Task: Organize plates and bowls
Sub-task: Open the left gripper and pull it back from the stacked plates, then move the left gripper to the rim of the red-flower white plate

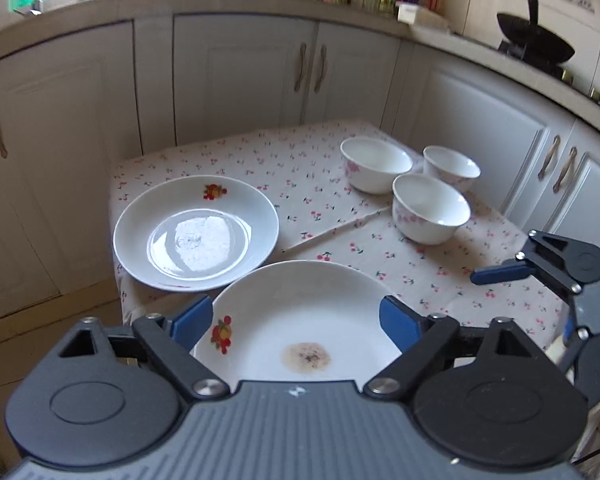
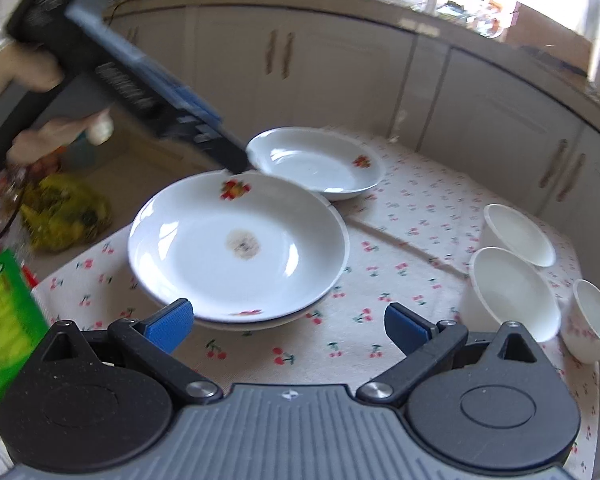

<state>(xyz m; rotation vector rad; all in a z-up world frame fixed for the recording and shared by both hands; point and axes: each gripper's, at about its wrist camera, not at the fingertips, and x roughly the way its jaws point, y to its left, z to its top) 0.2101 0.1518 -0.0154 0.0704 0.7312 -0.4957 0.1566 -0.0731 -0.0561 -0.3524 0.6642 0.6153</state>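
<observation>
A white plate with a brown stain (image 1: 300, 320) (image 2: 236, 244) lies at the near edge of the cherry-print cloth (image 1: 320, 168), resting on another plate whose rim shows under it in the right wrist view. A second fruit-print plate (image 1: 196, 232) (image 2: 316, 164) sits just beyond it. Three white bowls with pink flowers (image 1: 432, 208) (image 2: 516, 292) cluster at the right. My left gripper (image 1: 296, 324) is open above the stained plate, its pads clear of it. My right gripper (image 2: 288, 326) hangs open before that plate's near rim, nothing between its pads.
White cabinets (image 1: 244, 72) wrap around behind the small table. Bare floor lies off its left edge, with a yellow bag (image 2: 66, 216) there. A green box (image 2: 4, 328) is at the near left. A black wok (image 1: 536, 38) stands on the stove at the far right.
</observation>
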